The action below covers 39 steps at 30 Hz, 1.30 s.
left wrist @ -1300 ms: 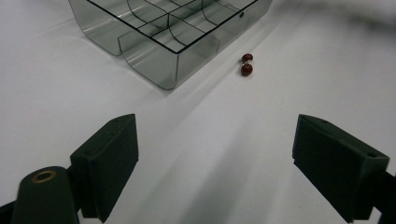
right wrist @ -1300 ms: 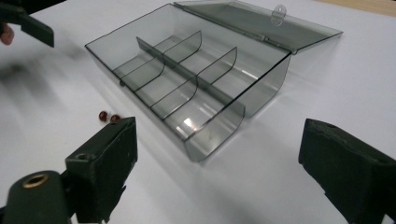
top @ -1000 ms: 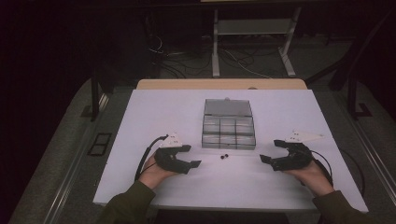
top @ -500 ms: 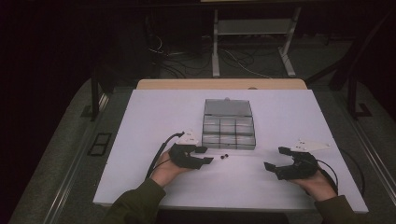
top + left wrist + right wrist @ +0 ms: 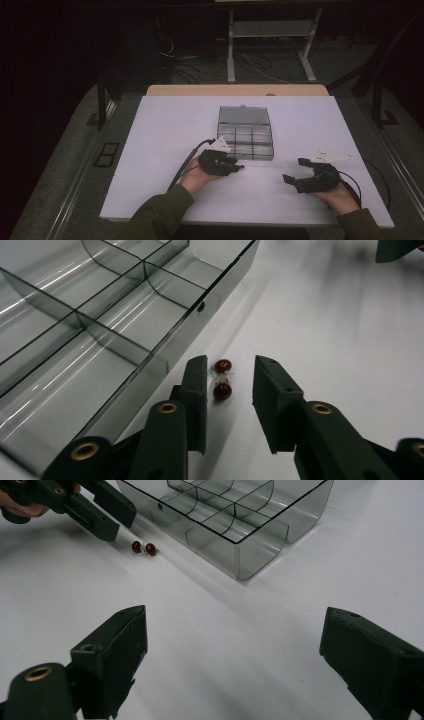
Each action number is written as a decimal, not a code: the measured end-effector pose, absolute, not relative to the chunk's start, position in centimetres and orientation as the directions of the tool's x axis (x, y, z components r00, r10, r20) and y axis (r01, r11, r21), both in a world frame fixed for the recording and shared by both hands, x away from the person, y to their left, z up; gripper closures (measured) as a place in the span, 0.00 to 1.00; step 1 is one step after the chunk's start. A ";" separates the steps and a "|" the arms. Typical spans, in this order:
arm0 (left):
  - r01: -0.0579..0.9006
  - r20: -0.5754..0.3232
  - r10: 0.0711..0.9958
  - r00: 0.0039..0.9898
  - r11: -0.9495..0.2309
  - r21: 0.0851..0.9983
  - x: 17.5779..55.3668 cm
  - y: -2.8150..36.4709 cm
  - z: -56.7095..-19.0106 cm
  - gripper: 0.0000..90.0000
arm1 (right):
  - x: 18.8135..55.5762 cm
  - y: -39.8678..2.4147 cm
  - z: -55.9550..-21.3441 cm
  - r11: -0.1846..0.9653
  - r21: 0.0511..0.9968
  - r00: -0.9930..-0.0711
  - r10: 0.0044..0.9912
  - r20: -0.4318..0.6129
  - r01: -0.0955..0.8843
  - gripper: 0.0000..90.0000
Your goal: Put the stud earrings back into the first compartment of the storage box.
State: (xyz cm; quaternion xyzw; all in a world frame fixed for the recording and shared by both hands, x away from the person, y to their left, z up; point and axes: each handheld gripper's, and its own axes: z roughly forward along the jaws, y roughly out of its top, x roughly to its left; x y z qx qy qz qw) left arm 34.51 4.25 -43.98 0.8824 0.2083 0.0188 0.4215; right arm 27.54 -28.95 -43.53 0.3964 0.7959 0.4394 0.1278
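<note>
The left gripper point(image 5: 229, 382) has just been closing its jaws around two small red beads point(image 5: 222, 378), which lie between the pads without clear contact, just beside the compartment box's point(image 5: 165, 352) near wall on the white table point(image 5: 165, 130). The high view hides the beads (the left gripper covers them). The right gripper point(image 5: 295, 170) rests near the table's near right corner, jaws wide and empty.

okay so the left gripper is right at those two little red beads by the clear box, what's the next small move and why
Probably finish closing the left gripper. Its jaws have just been closing and now stand either side of the red beads on the white table, not yet pressing them. The beads lie just beside the compartment box, whose sections look empty. The right gripper waits open, apart.
</note>
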 end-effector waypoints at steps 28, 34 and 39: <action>0.373 -0.165 0.383 0.909 -0.571 0.731 35.2 3.3 -45.4 0.87 | 27.5 -29.0 -43.6 0.307 0.800 -0.654 0.745 0.135 0.515 0.12; 0.367 -0.162 0.375 0.913 -0.580 0.727 35.2 3.7 -45.3 0.87 | 27.6 -29.0 -43.6 0.311 0.800 -0.655 0.744 0.131 0.513 0.12; 0.387 -0.181 0.382 0.906 -0.576 0.720 34.9 3.9 -45.3 0.88 | 27.5 -28.9 -43.6 0.315 0.799 -0.657 0.743 0.128 0.512 0.12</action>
